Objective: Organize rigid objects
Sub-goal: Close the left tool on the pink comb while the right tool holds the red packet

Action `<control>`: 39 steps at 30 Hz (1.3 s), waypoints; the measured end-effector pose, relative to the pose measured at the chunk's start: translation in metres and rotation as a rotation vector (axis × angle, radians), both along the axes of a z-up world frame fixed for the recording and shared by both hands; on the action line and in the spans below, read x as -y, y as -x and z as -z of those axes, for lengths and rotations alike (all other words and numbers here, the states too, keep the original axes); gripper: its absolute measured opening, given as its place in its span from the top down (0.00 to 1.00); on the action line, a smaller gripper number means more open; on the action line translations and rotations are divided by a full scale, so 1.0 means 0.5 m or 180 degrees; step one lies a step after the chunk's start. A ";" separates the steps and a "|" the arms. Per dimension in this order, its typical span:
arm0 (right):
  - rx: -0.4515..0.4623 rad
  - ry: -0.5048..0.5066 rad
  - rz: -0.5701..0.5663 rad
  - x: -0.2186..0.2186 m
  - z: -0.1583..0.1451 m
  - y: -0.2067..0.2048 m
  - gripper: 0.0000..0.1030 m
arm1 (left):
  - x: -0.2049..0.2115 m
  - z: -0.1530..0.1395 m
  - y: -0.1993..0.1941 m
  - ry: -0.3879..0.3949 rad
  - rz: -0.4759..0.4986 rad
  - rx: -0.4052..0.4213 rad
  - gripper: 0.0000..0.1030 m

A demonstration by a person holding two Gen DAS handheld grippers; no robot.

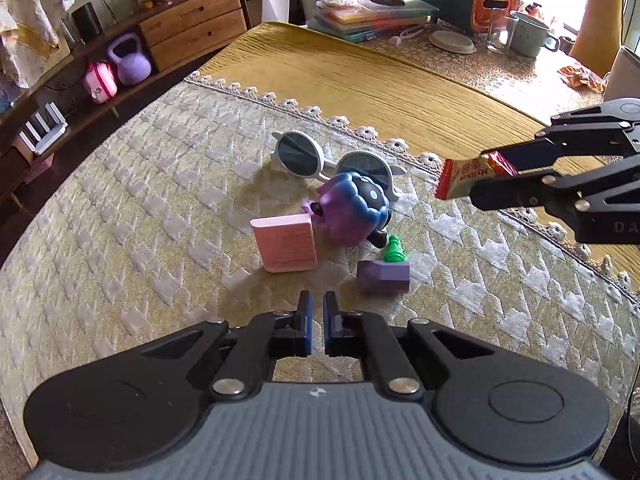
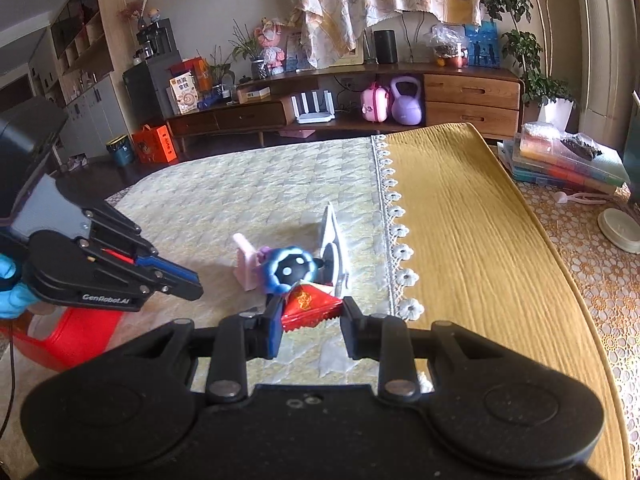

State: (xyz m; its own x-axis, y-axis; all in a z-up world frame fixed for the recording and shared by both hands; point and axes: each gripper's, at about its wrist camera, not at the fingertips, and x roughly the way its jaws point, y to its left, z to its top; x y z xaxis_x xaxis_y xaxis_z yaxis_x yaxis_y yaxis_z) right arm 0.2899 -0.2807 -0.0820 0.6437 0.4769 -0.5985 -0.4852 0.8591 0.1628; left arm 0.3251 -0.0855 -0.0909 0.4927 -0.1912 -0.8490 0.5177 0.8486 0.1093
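Note:
My right gripper is shut on a red snack packet, held off the cloth; in the left wrist view that gripper comes in from the right with the packet sticking out. My left gripper is shut and holds nothing, hovering just short of a cluster of items. The cluster holds white sunglasses, a purple-and-blue toy, a pink block, a green chess pawn and a purple block. In the right wrist view the left gripper sits left of the toy.
A cream quilted cloth covers the near table and a mustard cloth the far part. Stacked plastic boxes, a glass and a mug stand behind. A red container sits low left beside a blue-gloved hand.

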 end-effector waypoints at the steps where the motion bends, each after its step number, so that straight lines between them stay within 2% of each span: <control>1: 0.0009 -0.0016 -0.0004 0.000 -0.002 0.006 0.72 | -0.001 -0.003 0.001 0.0014 -0.0009 0.0015 0.95; 5: 0.0001 -0.0059 0.0001 0.007 -0.004 0.011 0.72 | -0.008 -0.011 -0.012 0.0137 -0.0108 -0.0029 0.93; 7: -0.0002 -0.0073 0.0010 0.012 -0.003 0.009 0.72 | -0.006 -0.012 -0.020 0.0154 -0.0095 -0.0018 0.88; 9: -0.0010 -0.0100 0.0015 0.017 0.000 0.006 0.72 | -0.002 -0.007 -0.027 0.0122 -0.0050 -0.0016 0.70; 10: -0.0015 -0.0110 0.0022 0.018 0.004 0.008 0.72 | 0.001 -0.004 -0.031 0.0109 -0.0016 -0.0025 0.65; 12: -0.0030 -0.0129 0.0024 0.021 0.011 0.008 0.72 | 0.006 0.005 -0.038 0.0037 0.0042 0.0010 0.40; 13: -0.0037 -0.0133 0.0028 0.021 0.015 0.010 0.72 | 0.007 0.009 -0.042 -0.0014 0.0074 0.0043 0.38; 15: -0.0052 -0.0131 0.0032 0.023 0.023 0.007 0.72 | 0.007 0.018 -0.057 -0.0096 0.0064 0.0053 0.38; 18: -0.0081 -0.0152 0.0048 0.024 0.032 0.004 0.72 | 0.000 0.036 -0.084 -0.0037 0.0009 -0.0039 0.38; 22: -0.0110 -0.0168 0.0060 0.025 0.039 0.000 0.72 | 0.010 0.063 -0.099 -0.0143 0.0095 -0.0082 0.38; 31: -0.0138 -0.0187 0.0069 0.029 0.050 -0.007 0.72 | 0.004 0.080 -0.117 0.0084 0.0031 -0.0170 0.39; 37: -0.0148 -0.0187 0.0068 0.027 0.051 -0.005 0.72 | 0.011 0.078 -0.106 0.0152 0.0096 -0.0173 0.63; 39: -0.0146 -0.0191 0.0070 0.026 0.049 -0.002 0.72 | 0.014 0.078 -0.102 0.0146 0.0083 -0.0156 0.68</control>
